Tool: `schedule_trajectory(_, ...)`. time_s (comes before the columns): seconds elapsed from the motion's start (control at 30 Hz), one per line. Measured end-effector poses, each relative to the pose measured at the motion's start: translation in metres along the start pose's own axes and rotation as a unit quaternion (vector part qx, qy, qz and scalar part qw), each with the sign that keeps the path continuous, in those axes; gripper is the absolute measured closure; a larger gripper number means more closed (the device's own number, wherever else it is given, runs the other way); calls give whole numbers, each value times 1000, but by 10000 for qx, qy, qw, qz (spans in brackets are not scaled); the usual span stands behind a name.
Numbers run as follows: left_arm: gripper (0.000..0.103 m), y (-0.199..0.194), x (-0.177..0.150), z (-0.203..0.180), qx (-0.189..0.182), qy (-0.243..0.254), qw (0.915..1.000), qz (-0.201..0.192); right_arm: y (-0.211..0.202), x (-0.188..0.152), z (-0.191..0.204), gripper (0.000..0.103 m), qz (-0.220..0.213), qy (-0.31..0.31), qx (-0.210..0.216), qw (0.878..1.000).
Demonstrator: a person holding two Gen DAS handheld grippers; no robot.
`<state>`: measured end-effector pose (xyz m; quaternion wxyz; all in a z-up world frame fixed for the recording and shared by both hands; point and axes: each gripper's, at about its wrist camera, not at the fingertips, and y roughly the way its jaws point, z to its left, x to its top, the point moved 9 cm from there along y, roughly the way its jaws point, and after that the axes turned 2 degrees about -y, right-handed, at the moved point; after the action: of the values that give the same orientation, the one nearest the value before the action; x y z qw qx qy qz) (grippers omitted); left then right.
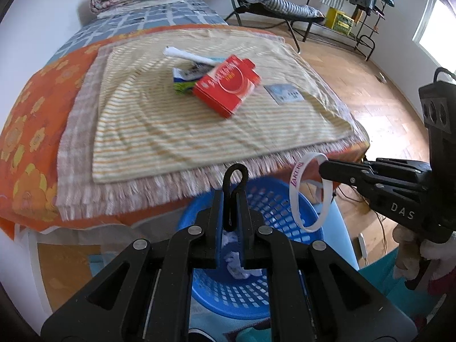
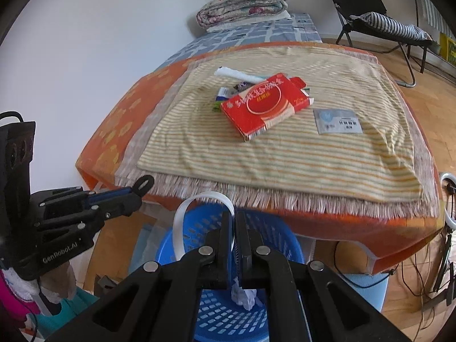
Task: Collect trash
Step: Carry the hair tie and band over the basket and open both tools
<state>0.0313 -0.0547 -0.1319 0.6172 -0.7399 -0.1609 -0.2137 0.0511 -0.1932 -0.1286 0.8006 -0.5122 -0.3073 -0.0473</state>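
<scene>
From the left wrist camera, the left gripper hangs over a blue basket that sits on the floor just below the bed's edge. Its fingers are clamped together on a small black loop, which sticks up past the fingertips. Crumpled white paper lies in the bottom of the basket. To the right, the right gripper reaches in with a white wristband pinched at its tip; the band dangles above the basket's rim. Up on the bed, a striped yellow towel is spread over a fringed cloth, and on it lie a red box, a white tube behind it, some small wrappers beside the box, and a pale sachet off to the right.

From the right wrist camera, the right gripper has its fingers nearly together, nipping the wristband, whose loop arcs up and off to the left over the basket. The paper shows in the basket below. At the left, the left gripper holds the black loop at its tip. The red box, the tube and the sachet rest on the towel.
</scene>
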Motion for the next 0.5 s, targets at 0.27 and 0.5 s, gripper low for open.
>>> schedule_trajectory(0.27, 97, 10, -17, -9, -69, 21, 9998, 167, 2, -15, -1, 102, 94, 46, -9, 9999)
schedule_trajectory(0.5, 96, 14, -23, -11, -62, 21, 9997, 231, 3, -22, -4, 98, 145, 128, -7, 9998)
